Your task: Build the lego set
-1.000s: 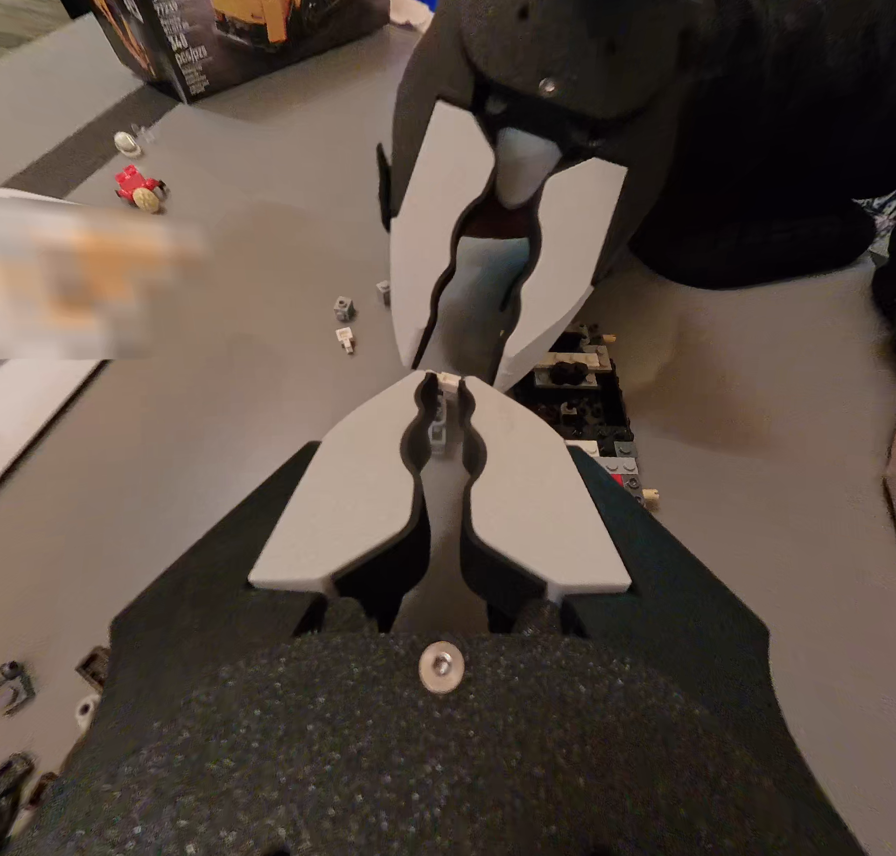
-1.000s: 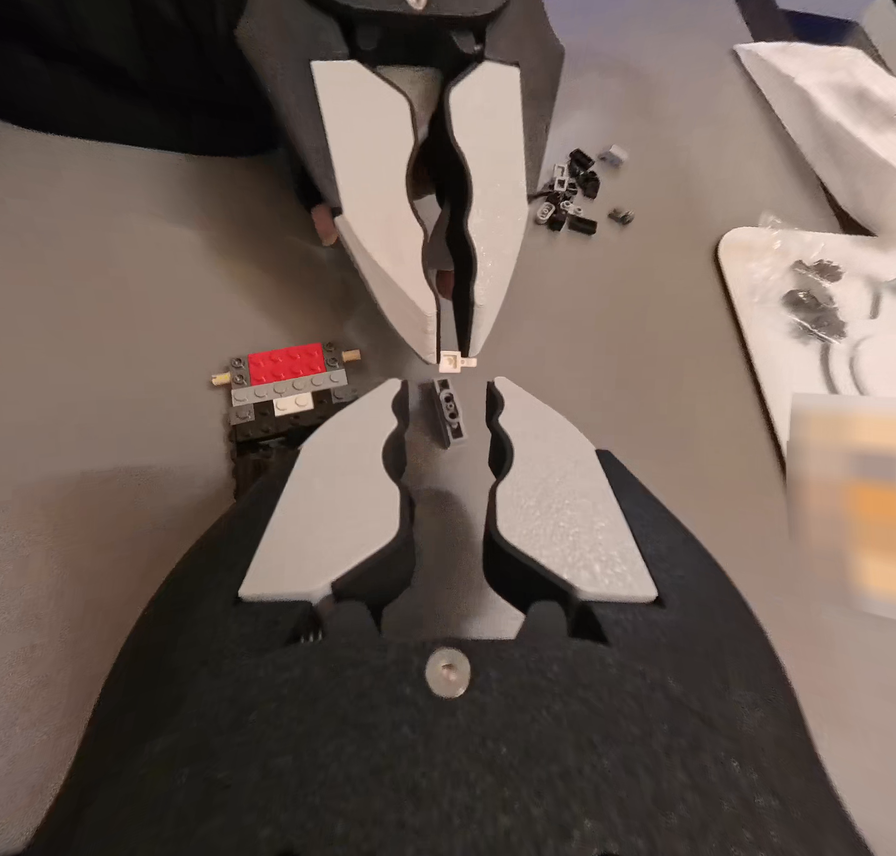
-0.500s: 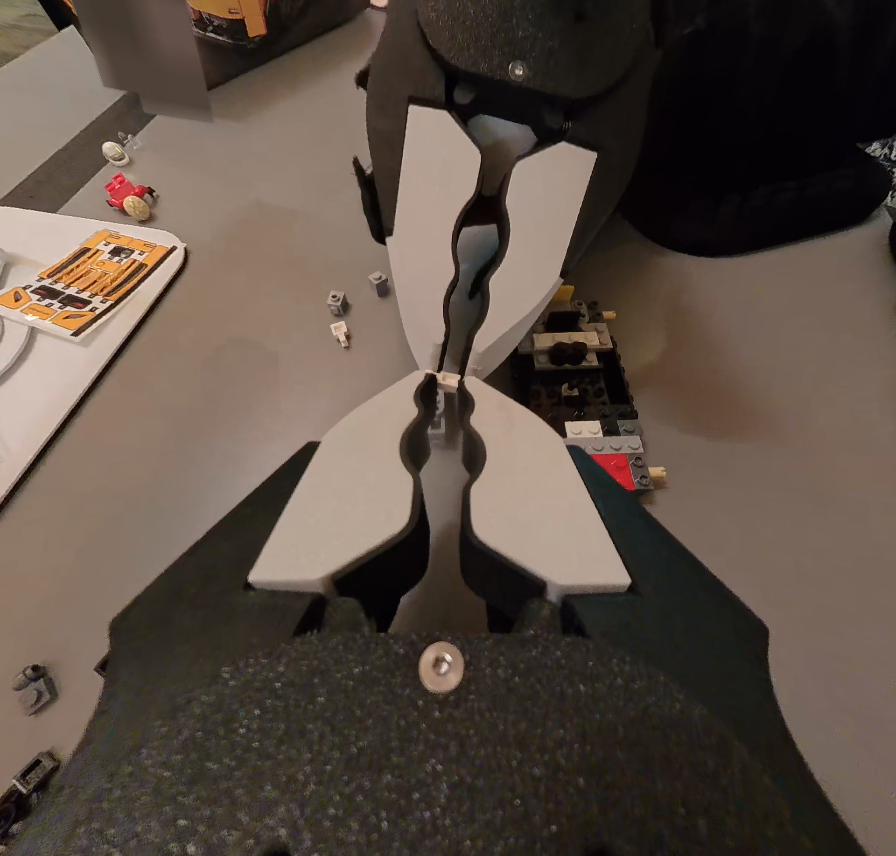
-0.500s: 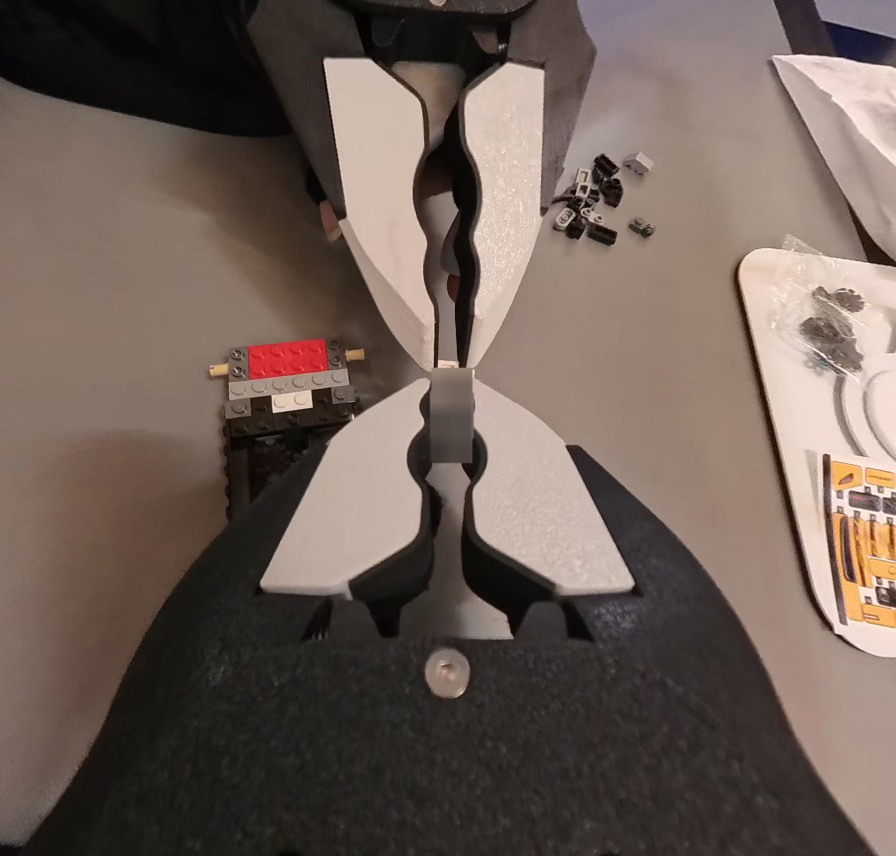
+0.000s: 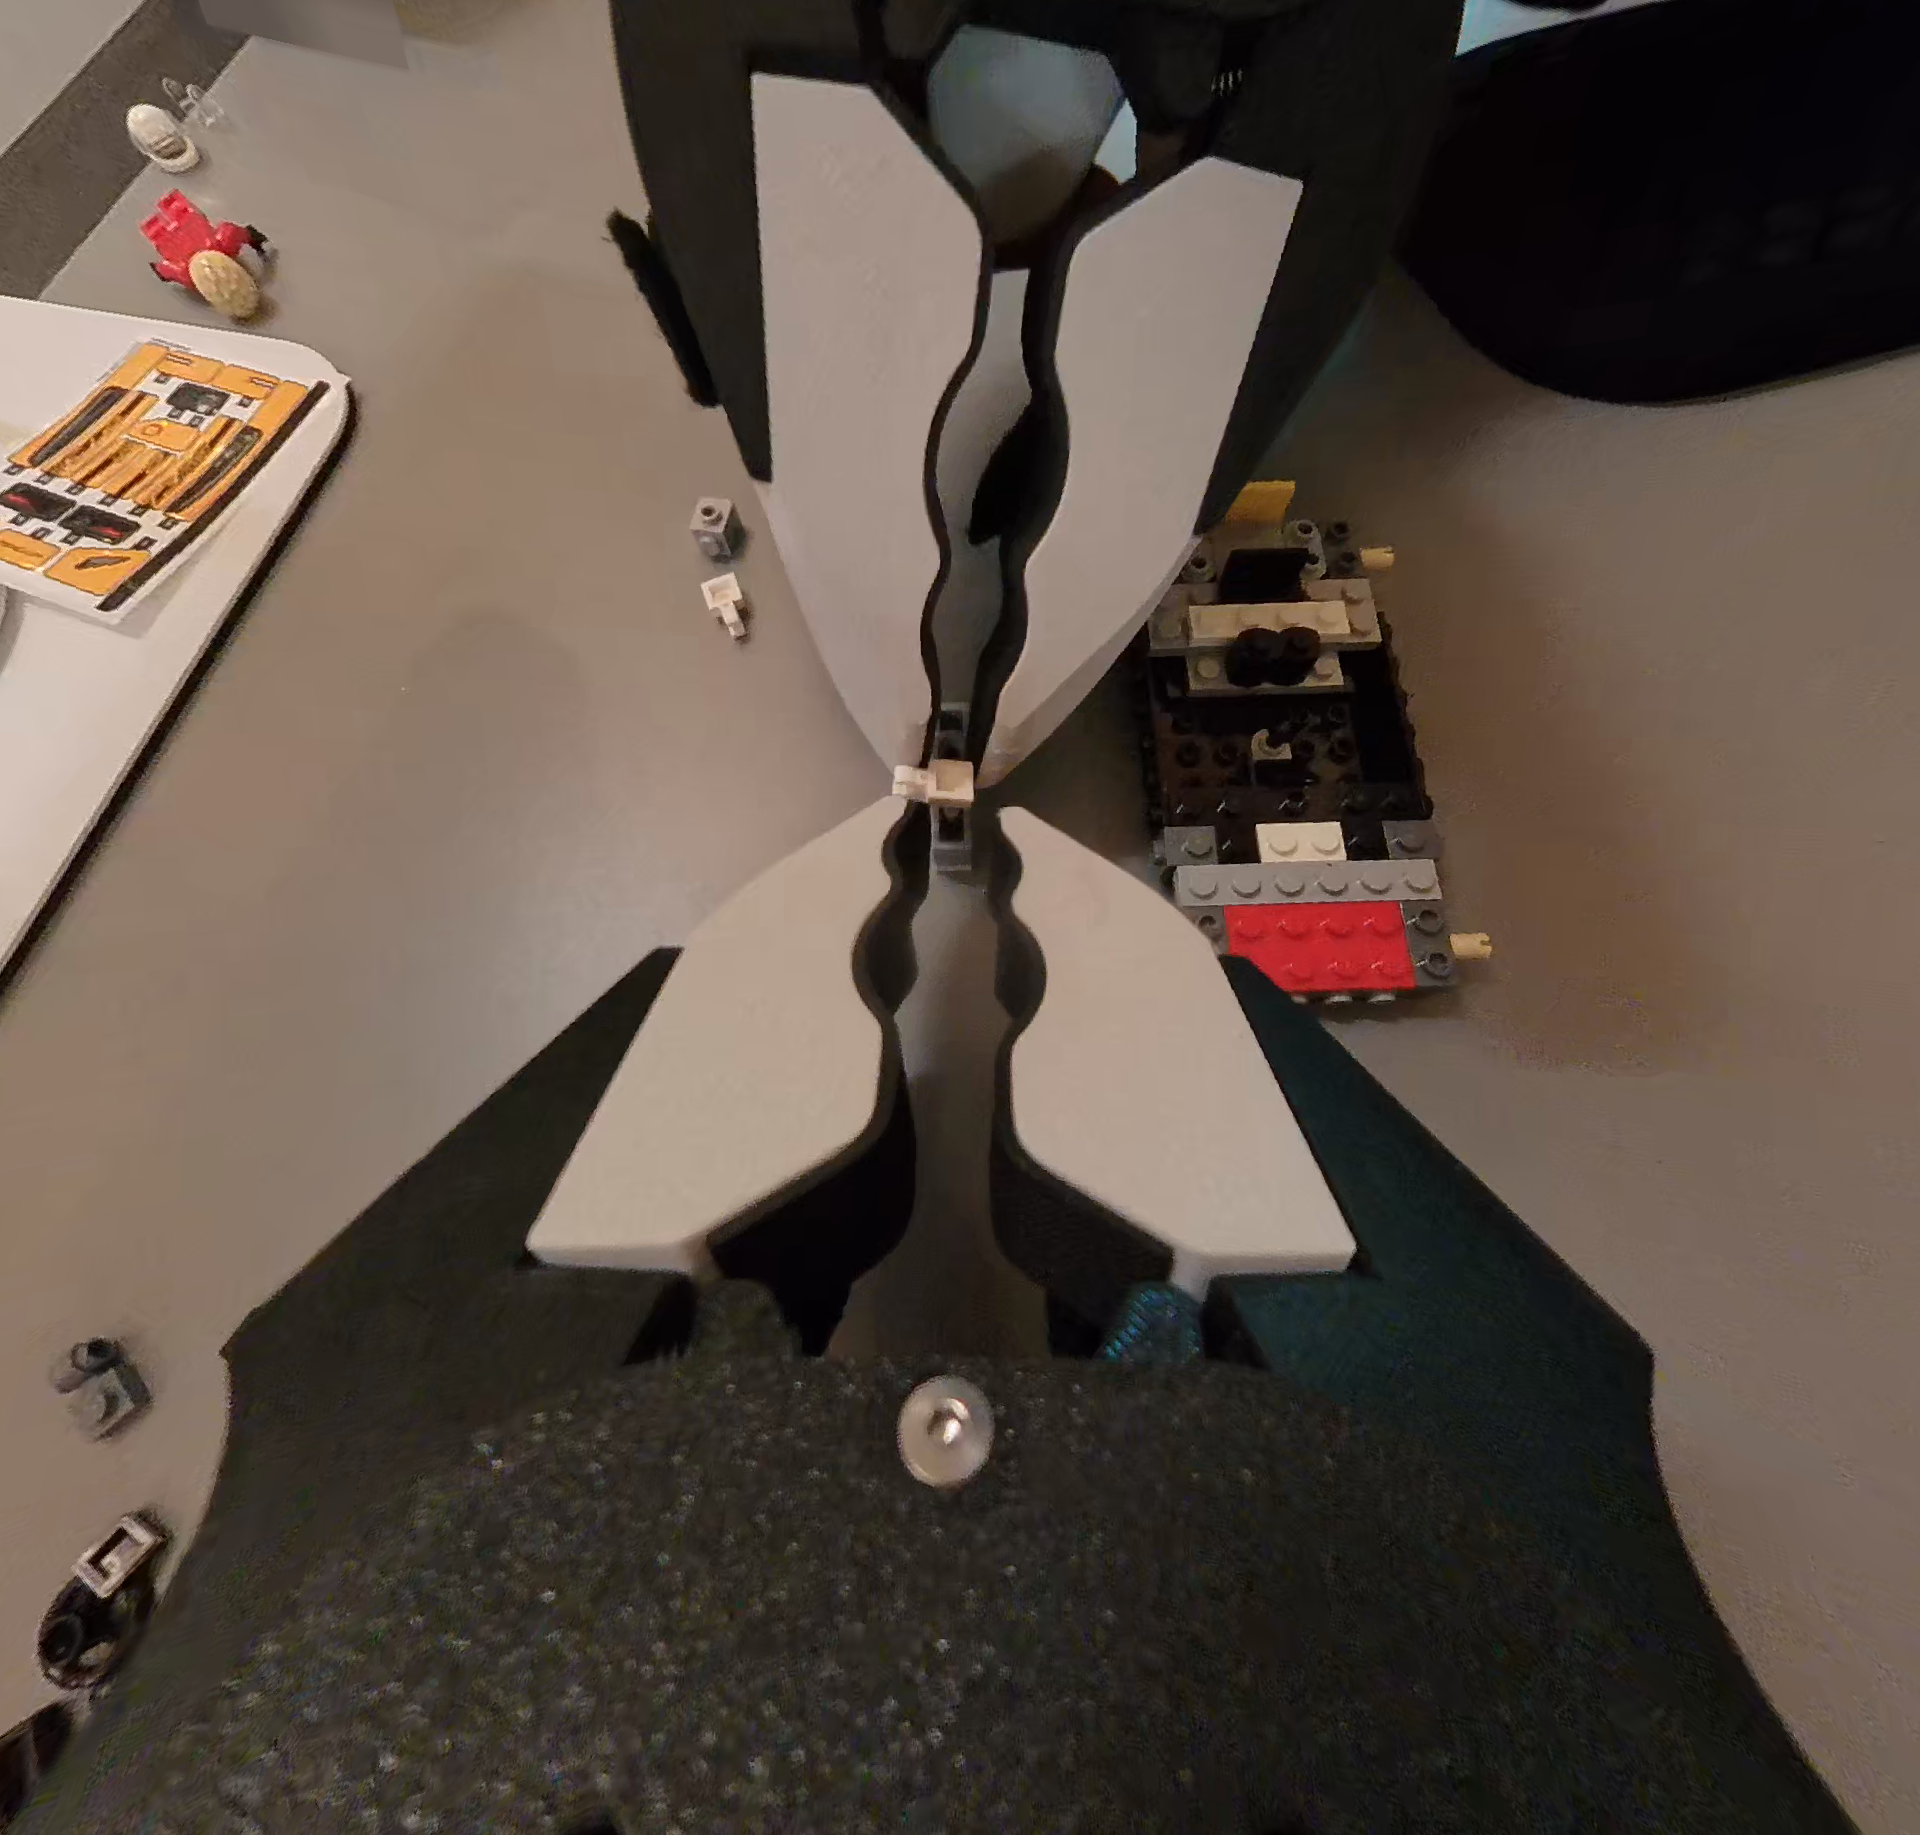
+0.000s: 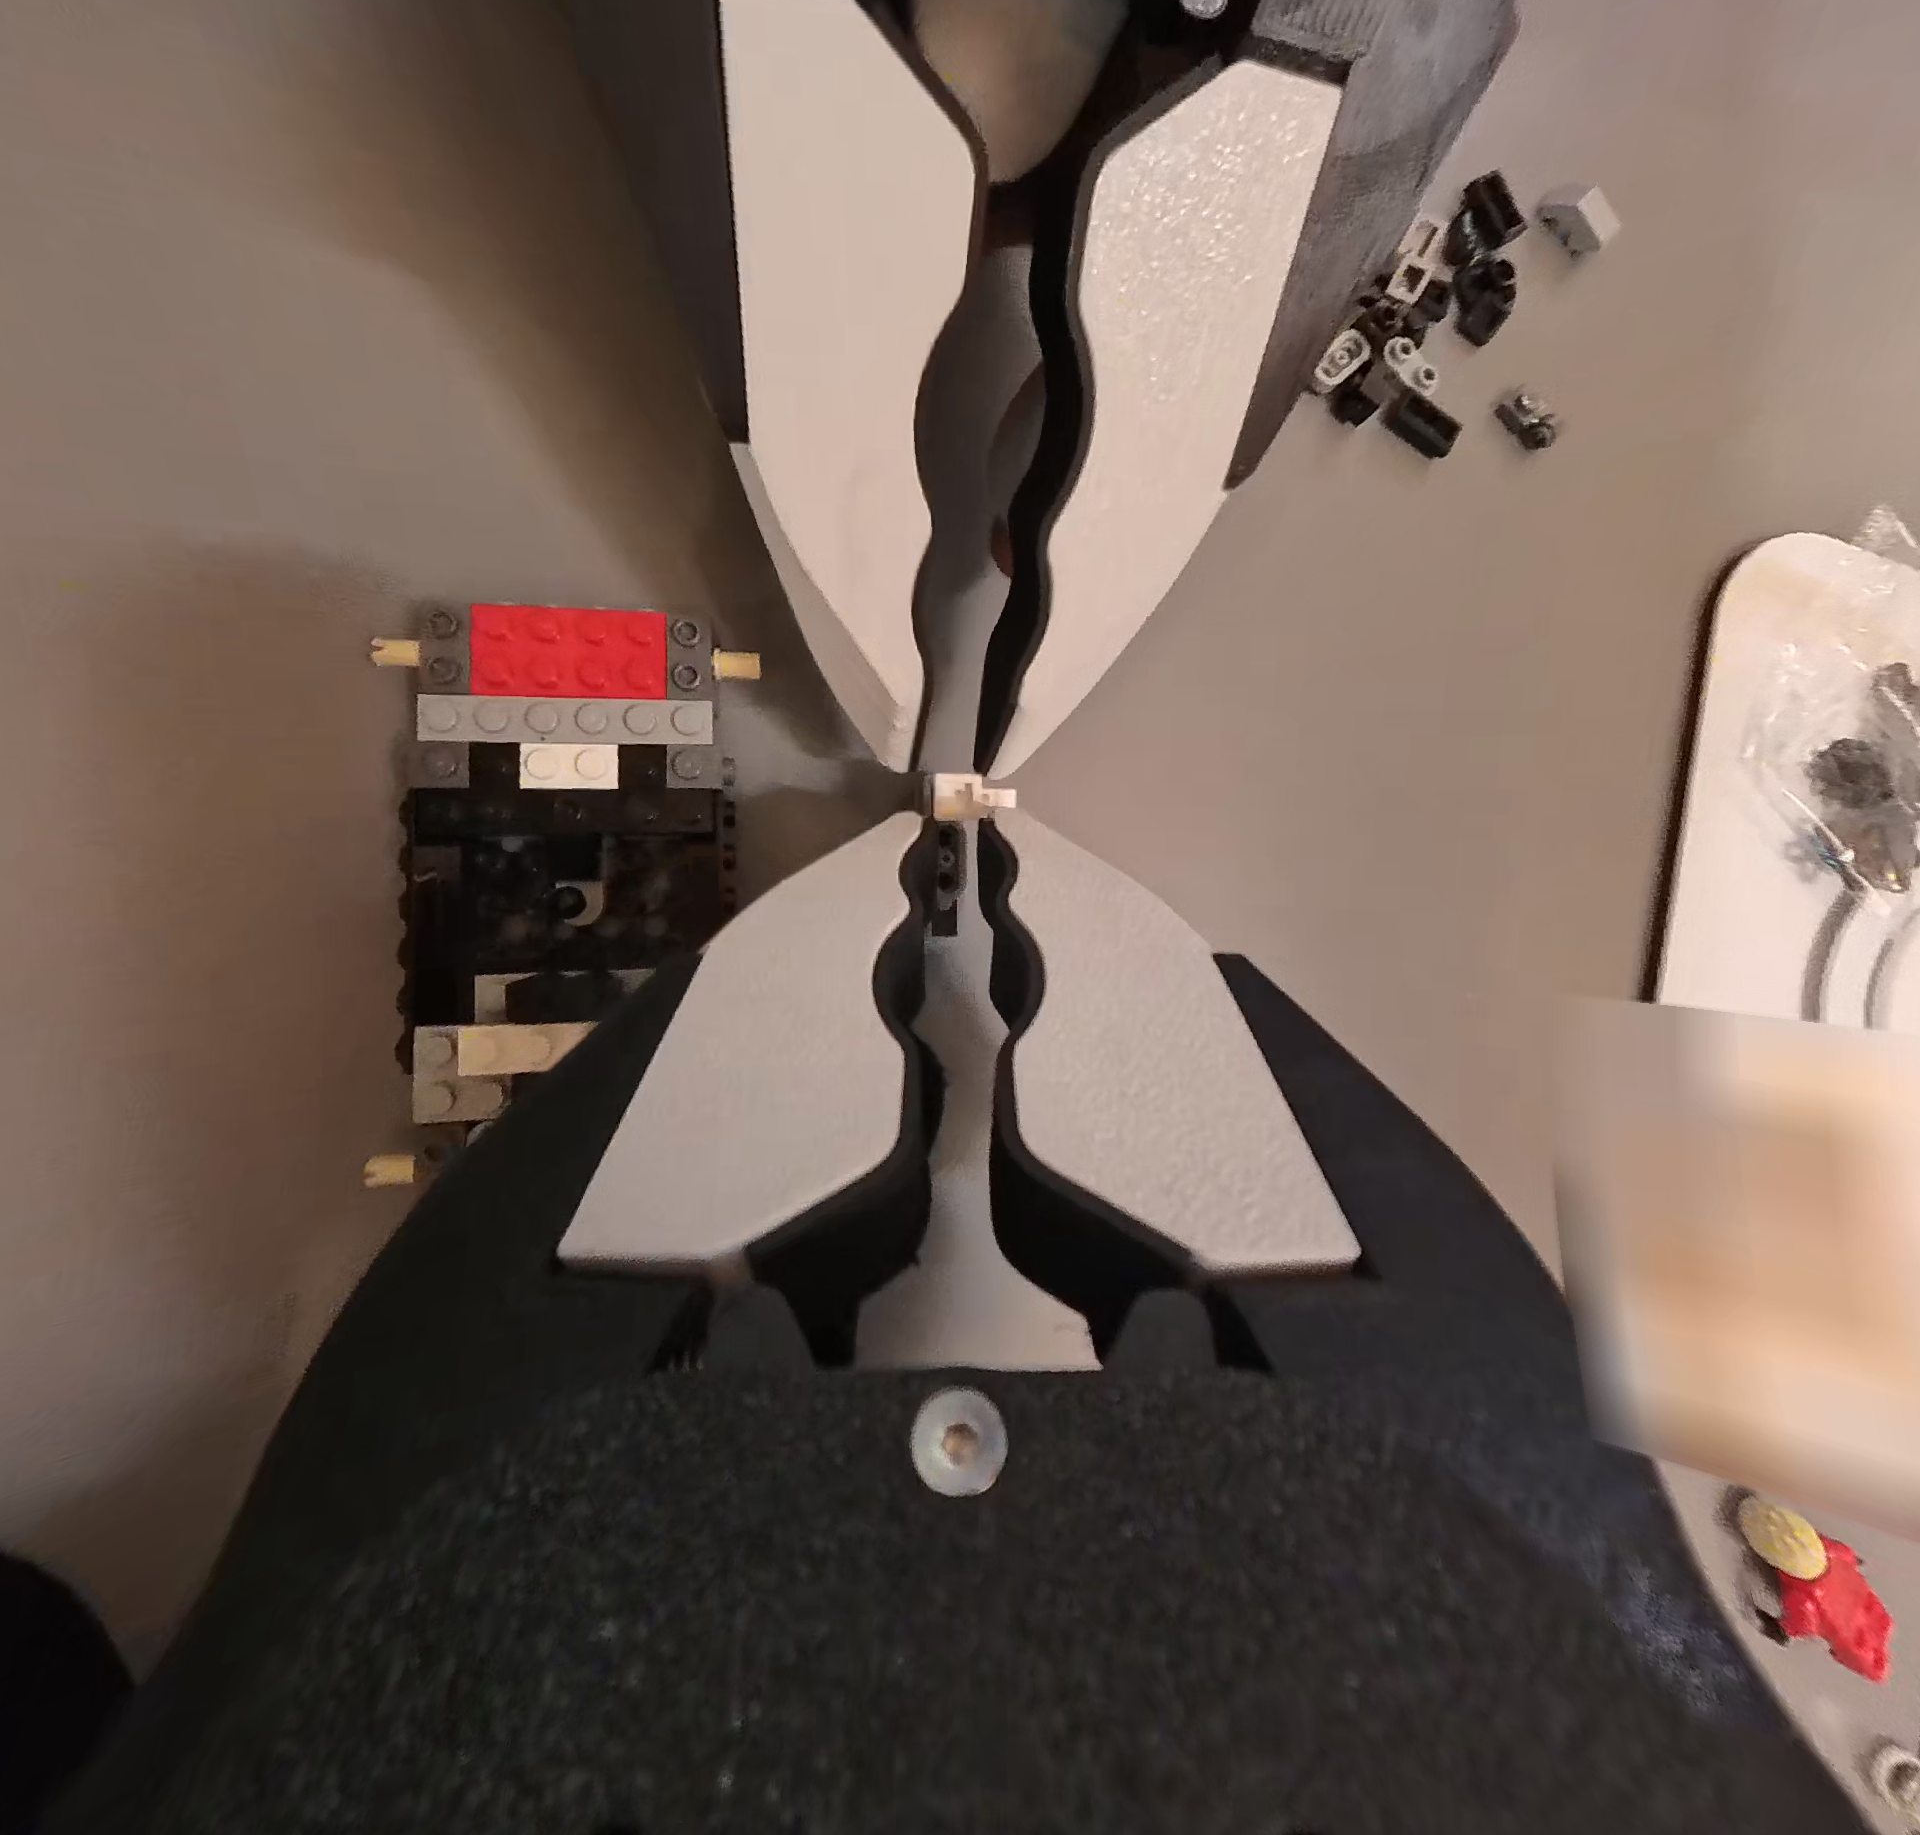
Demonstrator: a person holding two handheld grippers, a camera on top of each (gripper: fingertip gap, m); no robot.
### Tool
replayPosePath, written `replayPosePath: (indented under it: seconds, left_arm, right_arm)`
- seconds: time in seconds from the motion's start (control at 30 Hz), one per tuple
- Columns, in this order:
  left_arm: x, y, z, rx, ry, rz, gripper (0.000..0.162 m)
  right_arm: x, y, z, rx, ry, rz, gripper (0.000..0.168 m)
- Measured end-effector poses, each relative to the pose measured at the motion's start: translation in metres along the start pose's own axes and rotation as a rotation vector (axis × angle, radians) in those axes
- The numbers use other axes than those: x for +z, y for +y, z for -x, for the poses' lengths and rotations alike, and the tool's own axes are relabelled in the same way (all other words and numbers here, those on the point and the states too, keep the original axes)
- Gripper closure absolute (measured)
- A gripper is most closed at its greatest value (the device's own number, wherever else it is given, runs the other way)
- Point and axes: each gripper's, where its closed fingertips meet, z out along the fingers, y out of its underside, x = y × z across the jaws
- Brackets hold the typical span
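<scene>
My left gripper [image 5: 951,829] and right gripper [image 6: 951,829] meet tip to tip above the grey table. Between them is a narrow dark grey piece [image 5: 951,840] with a small white clip piece [image 5: 932,779] on its middle. Each gripper is shut on one end of the dark grey piece [image 6: 945,881]; the white clip [image 6: 971,796] sticks out sideways at the tips. The right gripper [image 5: 951,746] shows opposite in the left wrist view, the left gripper [image 6: 951,762] opposite in the right wrist view. The part-built car base [image 5: 1320,944], black with grey and red plates, lies on the table beside them [image 6: 566,653].
A sticker sheet [image 5: 135,466] lies on a white board [image 5: 208,642] at the left. Two small loose pieces [image 5: 717,538] lie near the tips, a red piece with a gold disc [image 5: 197,247] farther off. Several black pieces [image 6: 1444,331] and a bagged tray [image 6: 1766,642] lie to the right. Only a small space, under 4 cm, lies between the two pairs of fingers.
My right gripper was open around the dark grey piece one second ago and has shut on it. Both grippers now show closer together, tip to tip.
</scene>
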Motion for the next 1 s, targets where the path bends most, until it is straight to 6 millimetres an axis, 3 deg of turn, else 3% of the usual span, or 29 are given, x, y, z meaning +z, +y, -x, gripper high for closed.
replayPosePath:
  seconds: [0.4,1.0]
  left_arm:
    - [0.0029,0.0021,0.0018,-0.026,-0.008,0.016,0.151]
    - [0.0022,0.0,0.0039,-0.023,-0.024,0.017,0.154]
  right_arm:
    - [0.0018,0.0018,-0.001,-0.003,-0.082,0.11,0.162]
    - [0.0042,0.0006,-0.0018,0.028,-0.082,0.109,0.162]
